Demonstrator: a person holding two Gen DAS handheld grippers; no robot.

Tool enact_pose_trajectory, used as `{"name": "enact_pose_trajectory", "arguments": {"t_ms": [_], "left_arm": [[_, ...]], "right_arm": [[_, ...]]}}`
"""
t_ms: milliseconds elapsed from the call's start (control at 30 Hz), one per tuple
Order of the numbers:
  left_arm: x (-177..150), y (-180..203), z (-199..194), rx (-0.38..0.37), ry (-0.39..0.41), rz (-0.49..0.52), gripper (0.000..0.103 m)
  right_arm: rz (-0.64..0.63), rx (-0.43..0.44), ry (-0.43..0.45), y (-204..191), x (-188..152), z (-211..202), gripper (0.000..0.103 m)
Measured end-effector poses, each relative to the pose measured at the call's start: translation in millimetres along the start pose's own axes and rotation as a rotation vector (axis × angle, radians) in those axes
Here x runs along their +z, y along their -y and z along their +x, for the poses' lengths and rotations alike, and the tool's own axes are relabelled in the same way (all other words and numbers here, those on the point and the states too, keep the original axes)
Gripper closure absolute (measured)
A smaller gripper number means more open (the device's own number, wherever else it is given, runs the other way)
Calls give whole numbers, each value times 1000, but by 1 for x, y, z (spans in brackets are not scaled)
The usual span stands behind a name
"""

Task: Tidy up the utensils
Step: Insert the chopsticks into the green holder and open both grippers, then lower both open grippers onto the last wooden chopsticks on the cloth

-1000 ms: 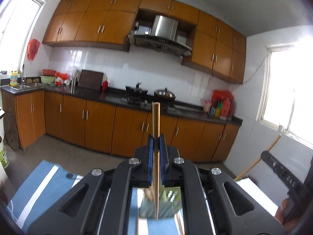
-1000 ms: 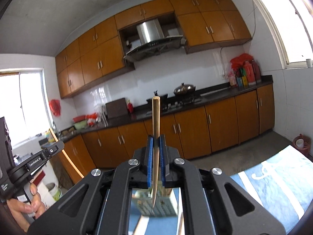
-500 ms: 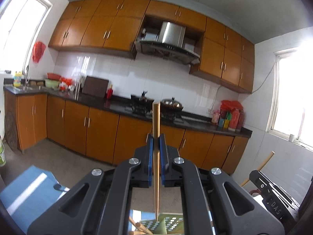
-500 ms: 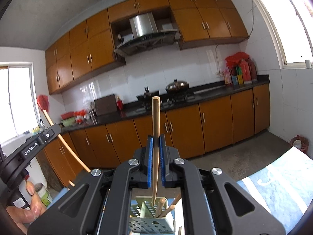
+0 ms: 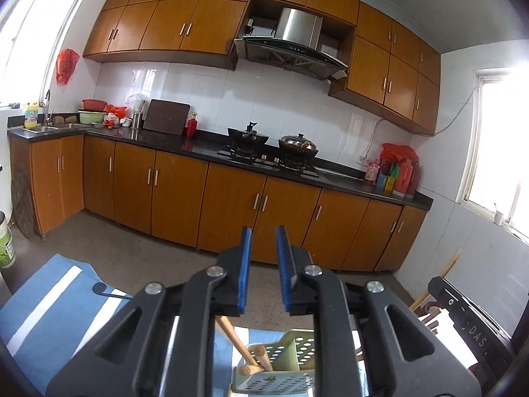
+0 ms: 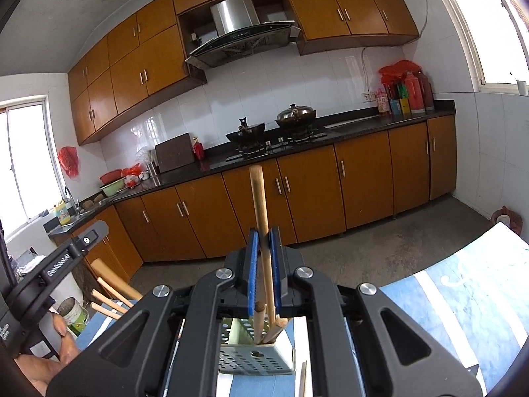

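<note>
Above the perforated holder (image 6: 256,355), a wooden chopstick (image 6: 261,231) stands pinched in the right gripper (image 6: 264,264) jaws; lower it straight, then release. Left gripper (image 5: 263,264) jaws, just spreading, hold nothing, its chopstick (image 5: 236,337) dropped into the holder.

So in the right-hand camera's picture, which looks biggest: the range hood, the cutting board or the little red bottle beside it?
Largest to smallest as they look:
1. range hood
2. cutting board
3. red bottle
All three are on or against the far wall, so distance barely skews this.
</note>
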State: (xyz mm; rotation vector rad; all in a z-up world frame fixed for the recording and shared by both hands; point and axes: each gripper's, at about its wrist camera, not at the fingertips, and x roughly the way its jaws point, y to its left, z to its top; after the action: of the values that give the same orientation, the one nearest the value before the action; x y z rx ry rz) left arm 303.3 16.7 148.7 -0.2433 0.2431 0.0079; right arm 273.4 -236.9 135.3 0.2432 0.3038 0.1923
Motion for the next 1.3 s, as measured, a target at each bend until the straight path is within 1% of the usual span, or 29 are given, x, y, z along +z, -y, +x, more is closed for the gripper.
{"name": "enact_pose_trajectory", "arguments": {"t_ms": [100, 167, 200, 267, 333, 433, 533, 633, 667, 700, 767, 833, 900, 1000, 1067, 1133, 1200, 1233, 1300], "left_arm": [[8, -3, -16, 6, 6, -2, 80], [13, -7, -28, 12, 7, -7, 78], [14, -11, -35, 15, 5, -9, 78], [16, -20, -49, 16, 2, -15, 76], [14, -30, -64, 34, -5, -16, 73], [-1, -48, -86, 52, -30, -1, 71], [-27, -68, -99, 86, -89, 24, 70], [-63, -83, -103, 120, -168, 73, 69], [-77, -86, -103, 125, -198, 89, 69], [-94, -89, -101, 120, -243, 102, 69], [-119, -92, -97, 114, -307, 109, 69], [-147, -94, -95, 100, -376, 118, 69], [-165, -94, -93, 89, -421, 123, 69], [-191, -89, -93, 64, -480, 122, 69], [-204, -86, -95, 48, -507, 122, 65], [-209, -81, -95, 35, -522, 121, 63], [-214, -76, -94, 21, -538, 128, 63], [-215, -75, -93, 17, -543, 131, 63], [-219, -70, -93, 7, -554, 140, 62]], "right_arm": [[4, -11, 21, 4, 5, -15, 92], [7, -28, 40, 8, 8, -28, 79], [6, -39, 46, 11, 9, -36, 77], [5, -59, 43, 17, 8, -48, 77], [12, -75, 30, 26, 2, -58, 77], [26, -105, -28, 43, -20, -72, 77], [32, -127, -108, 57, -49, -74, 77], [47, -121, -247, 68, -96, -65, 77], [52, -114, -281, 69, -109, -62, 77], [58, -104, -324, 68, -125, -58, 77], [68, -67, -405, 63, -155, -51, 77], [48, -41, -468, 54, -178, -44, 77], [23, -20, -524, 44, -196, -36, 77], [-9, -21, -570, 28, -216, -29, 77], [-19, -25, -591, 22, -226, -25, 77], [-44, -44, -597, 18, -234, -24, 78], [-73, -76, -588, 16, -237, -23, 88], [-74, -87, -586, 17, -236, -22, 94], [-50, -103, -582, 24, -233, -20, 95]]}}
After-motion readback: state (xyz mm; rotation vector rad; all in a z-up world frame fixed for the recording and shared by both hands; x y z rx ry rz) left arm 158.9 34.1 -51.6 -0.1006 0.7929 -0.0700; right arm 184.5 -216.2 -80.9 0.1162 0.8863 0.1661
